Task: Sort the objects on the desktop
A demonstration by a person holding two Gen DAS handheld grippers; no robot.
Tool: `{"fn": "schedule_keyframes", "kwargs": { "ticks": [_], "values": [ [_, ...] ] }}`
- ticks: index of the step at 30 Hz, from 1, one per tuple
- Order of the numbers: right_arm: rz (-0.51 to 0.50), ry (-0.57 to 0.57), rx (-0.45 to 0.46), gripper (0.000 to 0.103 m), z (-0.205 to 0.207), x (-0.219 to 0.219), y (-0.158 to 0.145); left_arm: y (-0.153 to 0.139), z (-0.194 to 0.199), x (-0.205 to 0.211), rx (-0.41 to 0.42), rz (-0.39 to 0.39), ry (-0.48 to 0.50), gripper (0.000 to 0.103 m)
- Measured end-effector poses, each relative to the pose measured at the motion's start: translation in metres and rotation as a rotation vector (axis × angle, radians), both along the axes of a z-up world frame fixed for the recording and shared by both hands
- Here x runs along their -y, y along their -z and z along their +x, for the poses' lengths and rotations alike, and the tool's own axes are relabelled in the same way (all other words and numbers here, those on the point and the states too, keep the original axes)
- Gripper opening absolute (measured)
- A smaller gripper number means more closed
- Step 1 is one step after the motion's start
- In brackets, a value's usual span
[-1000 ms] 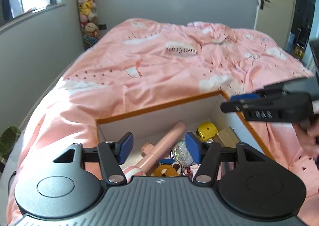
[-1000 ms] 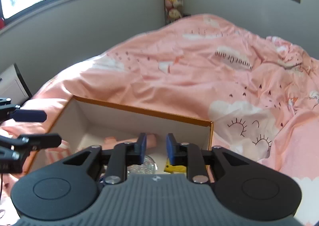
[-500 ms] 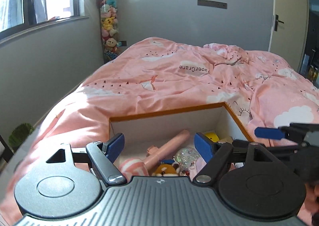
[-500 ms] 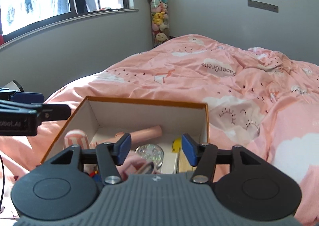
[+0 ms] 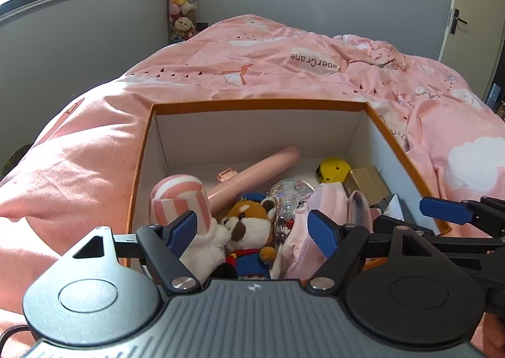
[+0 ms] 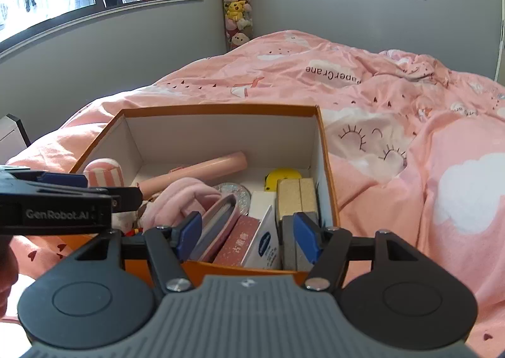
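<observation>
1. The left gripper [image 5: 252,233] now stands spread wide with nothing between its pads, hanging low over the near end of the orange-rimmed white cardboard box [image 5: 252,104], just above the brown plush fox in blue uniform [image 5: 251,225] and the pink-striped plush cup [image 5: 180,197]. A second ago it sat higher and narrower.
2. The right gripper [image 6: 247,236], nearly closed a second ago, is opening, empty, above the upright cartons at the near right corner: a red printed carton [image 6: 238,244] and a white-and-blue one [image 6: 263,246].
3. I judge both are readying a pick.
4. Room is tight: the two grippers crowd the near rim.
5. Farther in, the long pink tube [image 5: 255,175] and yellow round toy [image 5: 333,168] lie on freer floor; beyond, pink quilt [image 5: 284,74].
</observation>
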State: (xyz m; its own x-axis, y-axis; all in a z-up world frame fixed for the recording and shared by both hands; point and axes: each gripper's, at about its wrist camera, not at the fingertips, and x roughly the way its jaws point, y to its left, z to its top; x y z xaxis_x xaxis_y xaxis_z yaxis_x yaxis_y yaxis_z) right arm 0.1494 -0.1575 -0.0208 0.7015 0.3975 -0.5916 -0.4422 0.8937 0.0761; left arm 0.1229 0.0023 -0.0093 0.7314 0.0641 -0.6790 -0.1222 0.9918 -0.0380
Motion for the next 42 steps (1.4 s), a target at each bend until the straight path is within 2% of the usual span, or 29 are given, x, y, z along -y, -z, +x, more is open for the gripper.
{"fn": "schedule_keyframes", "kwargs": {
  "ticks": [19, 42],
  "values": [
    [-0.012, -0.014, -0.031, 0.068, 0.001, -0.004, 0.015, 0.025, 0.005, 0.003, -0.091, 0.026, -0.007, 0.091],
    [-0.009, -0.010, -0.037, 0.069, 0.000, -0.004, 0.016, 0.023, 0.006, 0.004, -0.102, 0.024, -0.007, 0.091]
  ]
}}
